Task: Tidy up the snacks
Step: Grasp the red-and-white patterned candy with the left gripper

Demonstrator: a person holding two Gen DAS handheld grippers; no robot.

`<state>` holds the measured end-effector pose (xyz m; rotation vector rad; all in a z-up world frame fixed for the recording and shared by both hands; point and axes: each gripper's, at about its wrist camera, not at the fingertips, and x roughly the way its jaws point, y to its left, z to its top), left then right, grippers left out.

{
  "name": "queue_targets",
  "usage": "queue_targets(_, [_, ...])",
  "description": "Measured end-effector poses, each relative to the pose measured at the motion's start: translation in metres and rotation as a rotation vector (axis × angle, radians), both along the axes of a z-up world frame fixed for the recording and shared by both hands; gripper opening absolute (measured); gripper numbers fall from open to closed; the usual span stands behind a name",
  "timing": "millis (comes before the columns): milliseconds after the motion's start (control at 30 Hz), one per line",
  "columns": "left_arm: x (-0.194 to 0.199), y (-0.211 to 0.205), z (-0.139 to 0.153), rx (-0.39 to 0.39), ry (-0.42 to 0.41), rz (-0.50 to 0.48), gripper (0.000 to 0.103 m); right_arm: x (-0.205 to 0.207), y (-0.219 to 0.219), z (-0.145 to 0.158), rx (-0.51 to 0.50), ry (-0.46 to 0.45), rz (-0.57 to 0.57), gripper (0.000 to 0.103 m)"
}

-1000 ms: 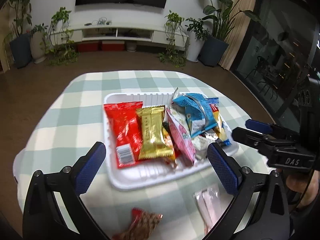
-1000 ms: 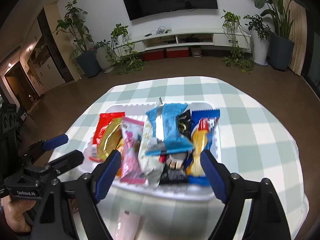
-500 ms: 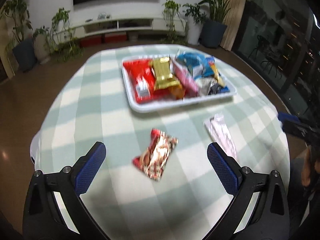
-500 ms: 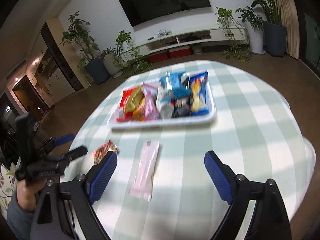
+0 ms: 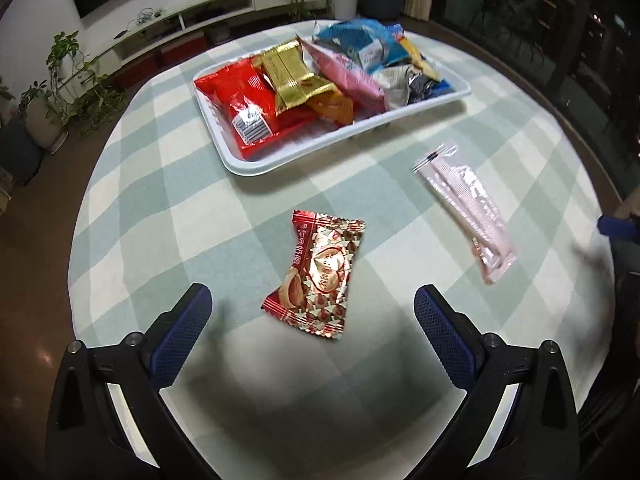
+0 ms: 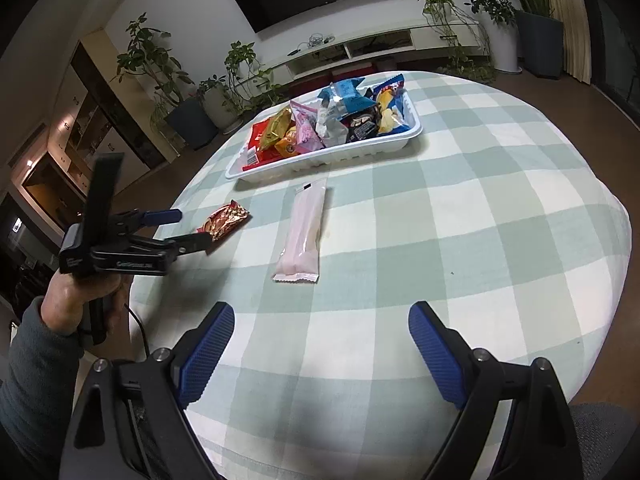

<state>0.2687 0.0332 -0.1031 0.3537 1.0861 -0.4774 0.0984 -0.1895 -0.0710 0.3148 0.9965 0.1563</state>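
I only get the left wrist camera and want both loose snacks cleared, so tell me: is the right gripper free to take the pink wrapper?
Observer: Yes. The right gripper is open; its jaws have just been opening, with nothing between them.
Operator: Is the wrapper in front of it?
Observer: The pink wrapper lies ahead of it, untouched, pointing lengthwise at the white tray.
Operator: And my left gripper, side-on?
Observer: The left gripper is open beside the red candy packet; whether they touch, I cannot tell.

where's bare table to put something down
Bare cloth lies right of the pink packet, out to the table's edge, and near the right gripper. The white tray is packed; the red candy wrapper crowds the left.
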Motion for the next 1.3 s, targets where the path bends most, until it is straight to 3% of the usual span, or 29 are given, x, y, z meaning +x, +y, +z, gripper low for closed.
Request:
queue_targets(167, [0.015, -0.002, -0.013, 0.018, 0.032, -0.016, 0.100, -0.001, 0.000, 0.001, -0.004, -0.005, -0.002, 0.091])
queue_targets(300, [0.025, -0.002, -0.020, 0.016, 0.075, -0.019, 0.082, 0.000, 0.000, 0.000, 0.000, 0.000, -0.003, 0.091])
queue_targets(467, [0.033, -0.001, -0.022, 0.014, 0.096, -0.003, 0.067, 0.000, -0.001, -0.002, 0.003, 0.001, 0.000, 0.091])
queue_targets(533, [0.033, -0.002, -0.023, 0.015, 0.098, 0.004, 0.052, -0.001, 0.000, -0.002, 0.004, 0.002, 0.001, 0.091])
queue_targets(700, [0.026, -0.007, -0.023, 0.008, 0.098, -0.001, 0.034, 0.001, 0.003, -0.003, -0.001, 0.003, 0.008, 0.091])
queue_targets(900, [0.016, -0.005, -0.021, -0.019, 0.086, 0.014, 0.026, 0.001, 0.004, -0.002, -0.006, 0.002, 0.003, 0.091])
queue_targets(1100, [-0.010, 0.005, -0.017, -0.122, 0.079, 0.048, 0.023, 0.015, 0.007, 0.000, -0.038, 0.000, 0.006, 0.090])
queue_targets(1300, [-0.050, 0.018, -0.009, -0.274, 0.061, 0.107, 0.021, 0.048, 0.021, -0.005, -0.085, 0.019, 0.042, 0.086])
